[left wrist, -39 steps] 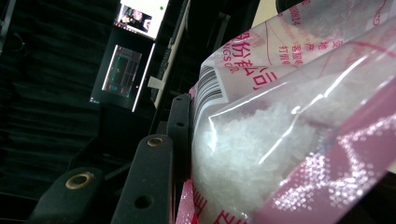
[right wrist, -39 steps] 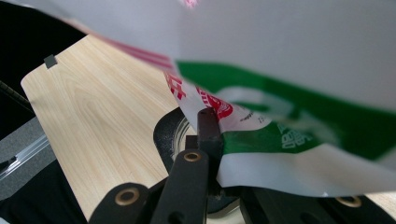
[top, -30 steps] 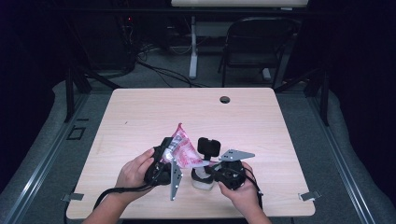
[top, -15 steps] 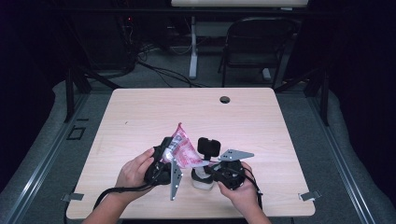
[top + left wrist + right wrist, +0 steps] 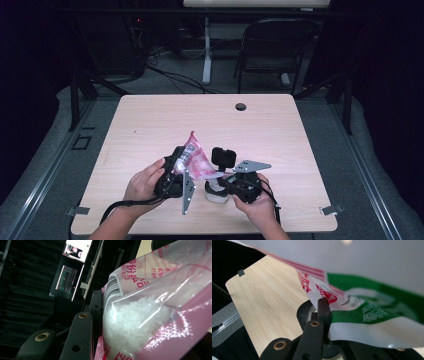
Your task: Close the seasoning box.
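Note:
A pink and clear plastic bag [image 5: 192, 159] of white granules [image 5: 130, 320] is held up over the table's near middle. My left gripper [image 5: 179, 162] is shut on its left side, and the bag bulges against the black finger [image 5: 83, 332]. My right gripper [image 5: 216, 176] is shut on the bag's printed edge [image 5: 362, 307], which is pinched at its finger [image 5: 323, 307]. Under the bag stands a small white container [image 5: 216, 194] with a dark rim [image 5: 305, 311].
The wooden table [image 5: 150, 125] has a round cable hole [image 5: 240, 106] near its far edge. A folding chair [image 5: 272, 50] and cables stand on the floor beyond it. Both of the person's hands rest near the front edge.

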A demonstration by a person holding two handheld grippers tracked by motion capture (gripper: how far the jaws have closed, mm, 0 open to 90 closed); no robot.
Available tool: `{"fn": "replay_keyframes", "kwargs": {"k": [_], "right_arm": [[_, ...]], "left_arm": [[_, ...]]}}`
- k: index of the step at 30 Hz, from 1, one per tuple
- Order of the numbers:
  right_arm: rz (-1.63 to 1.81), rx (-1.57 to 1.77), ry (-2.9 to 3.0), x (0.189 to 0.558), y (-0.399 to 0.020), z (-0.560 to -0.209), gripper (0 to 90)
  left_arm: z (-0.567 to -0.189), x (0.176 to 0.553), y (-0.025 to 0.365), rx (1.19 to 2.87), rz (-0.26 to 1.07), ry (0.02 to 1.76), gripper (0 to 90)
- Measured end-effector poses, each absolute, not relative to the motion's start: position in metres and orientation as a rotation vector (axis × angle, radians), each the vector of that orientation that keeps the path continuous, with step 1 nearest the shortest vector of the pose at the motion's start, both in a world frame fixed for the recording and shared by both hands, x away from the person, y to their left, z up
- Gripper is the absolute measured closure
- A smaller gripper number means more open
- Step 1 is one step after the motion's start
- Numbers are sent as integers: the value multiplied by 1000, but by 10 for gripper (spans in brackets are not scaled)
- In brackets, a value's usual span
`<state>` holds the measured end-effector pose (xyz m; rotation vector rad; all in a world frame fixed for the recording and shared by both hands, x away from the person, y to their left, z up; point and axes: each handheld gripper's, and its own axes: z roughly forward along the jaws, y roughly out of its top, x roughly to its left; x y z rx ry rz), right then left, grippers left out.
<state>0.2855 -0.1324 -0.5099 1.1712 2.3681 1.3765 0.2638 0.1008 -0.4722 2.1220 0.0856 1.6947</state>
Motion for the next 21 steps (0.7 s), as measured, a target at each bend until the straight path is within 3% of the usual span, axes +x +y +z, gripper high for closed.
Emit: {"fn": "replay_keyframes", "kwargs": {"k": [21], "right_arm": [[1373,1173,2372,286,-132,-510,898]], "left_arm": [[-472,264,100,2109,1692,84,707]]}}
